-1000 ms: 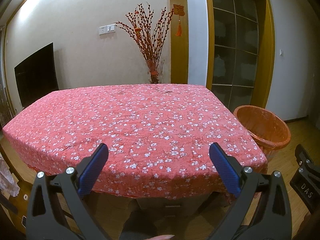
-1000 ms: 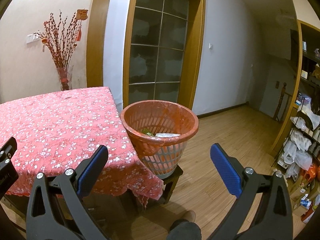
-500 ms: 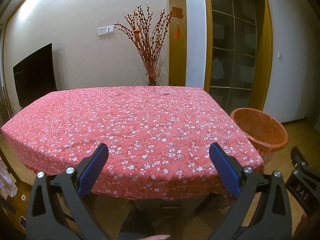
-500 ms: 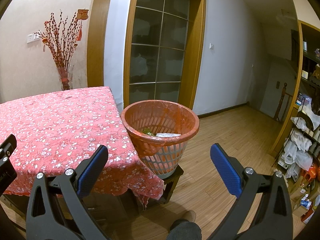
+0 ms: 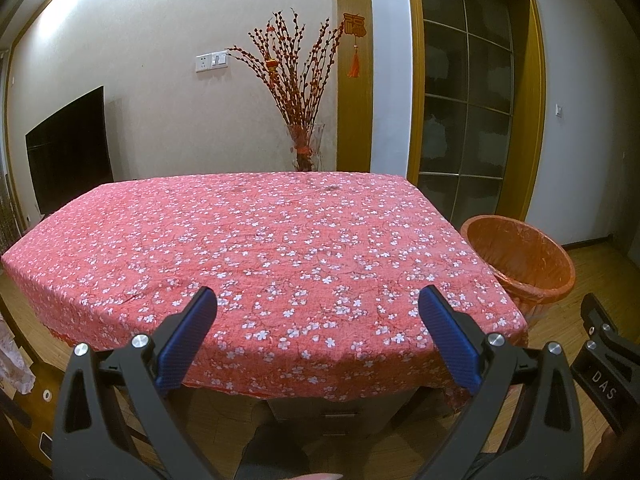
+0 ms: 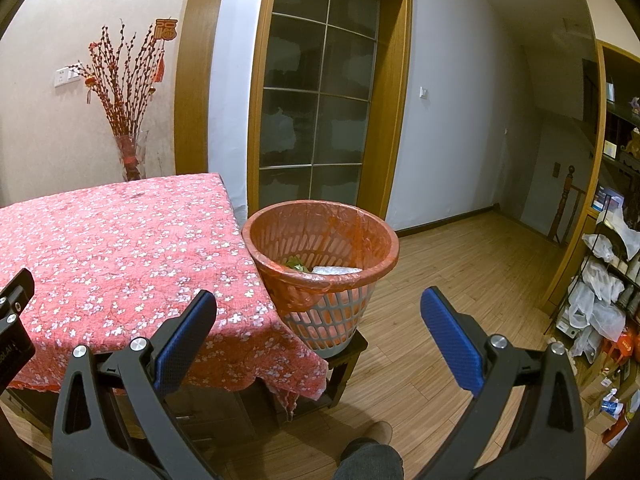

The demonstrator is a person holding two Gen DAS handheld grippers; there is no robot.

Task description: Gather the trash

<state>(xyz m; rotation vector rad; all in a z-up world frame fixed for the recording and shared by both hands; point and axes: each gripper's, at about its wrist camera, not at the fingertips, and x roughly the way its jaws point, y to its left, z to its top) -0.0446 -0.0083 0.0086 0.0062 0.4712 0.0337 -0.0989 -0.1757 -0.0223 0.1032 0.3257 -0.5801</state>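
Note:
A waste basket lined with an orange bag stands on a low stool right of the table; green scraps and a clear wrapper lie inside. It also shows in the left wrist view. The table wears a red floral cloth with no loose trash visible on it. My left gripper is open and empty over the table's near edge. My right gripper is open and empty, in front of the basket.
A glass vase of red branches stands behind the table's far edge. A dark TV hangs at left. A glass door is behind the basket. A cluttered rack with bags stands at far right. Wooden floor lies right of the basket.
The left gripper's view has drifted slightly, with the table and basket sitting a little lower and further left. The right gripper barely moved. Both stayed open.

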